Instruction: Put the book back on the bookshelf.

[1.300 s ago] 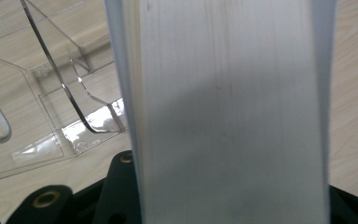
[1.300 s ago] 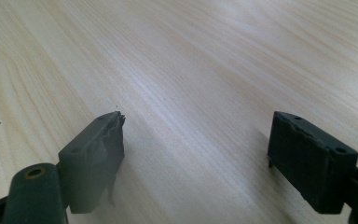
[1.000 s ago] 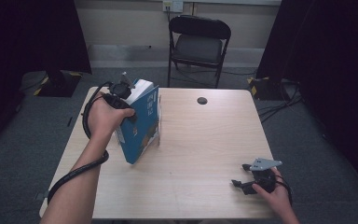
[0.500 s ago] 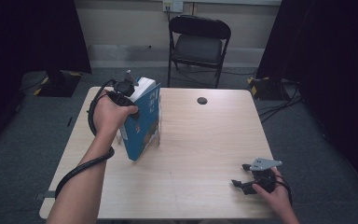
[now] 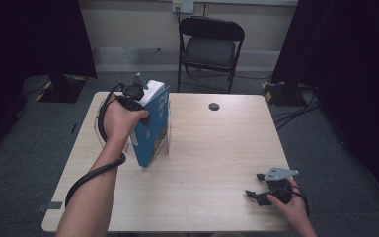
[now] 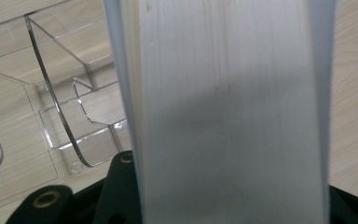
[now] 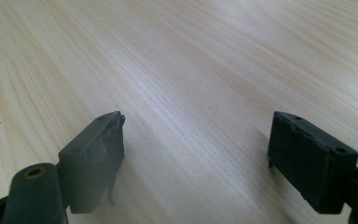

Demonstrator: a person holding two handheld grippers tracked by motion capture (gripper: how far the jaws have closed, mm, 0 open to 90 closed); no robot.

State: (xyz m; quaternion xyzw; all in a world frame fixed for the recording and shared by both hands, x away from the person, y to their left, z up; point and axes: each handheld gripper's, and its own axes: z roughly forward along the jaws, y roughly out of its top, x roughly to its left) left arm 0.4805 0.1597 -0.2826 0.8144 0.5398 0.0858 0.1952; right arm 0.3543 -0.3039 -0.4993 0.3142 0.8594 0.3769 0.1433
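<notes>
Fingers of my left gripper [image 5: 145, 101] are clenched on a thick blue-covered book [image 5: 154, 126], gripping it across its page block; in the left gripper view the pale page edges [image 6: 223, 112] run straight up between the two black fingers, whose bases show at the bottom corners. From the high view I see the book upright on the left half of the tabletop [image 5: 212, 163], tilted a little, its lower end down at a clear acrylic stand [image 5: 164, 143] (whether it sits inside the stand or just against it I cannot tell). The left gripper view shows that stand's transparent walls [image 6: 65, 107] just beside the book, resting on the pale wood.

On my right gripper [image 5: 256, 190] the fingers are released, spread wide with nothing between them; in the right gripper view bare wood grain lies between the two dark pads [image 7: 98, 154]. That gripper sits low at the near right corner of the tabletop, well apart from the book. A small dark round disc [image 5: 214, 106] lies near the far edge, and a black folding chair [image 5: 210, 47] stands beyond the tabletop.
</notes>
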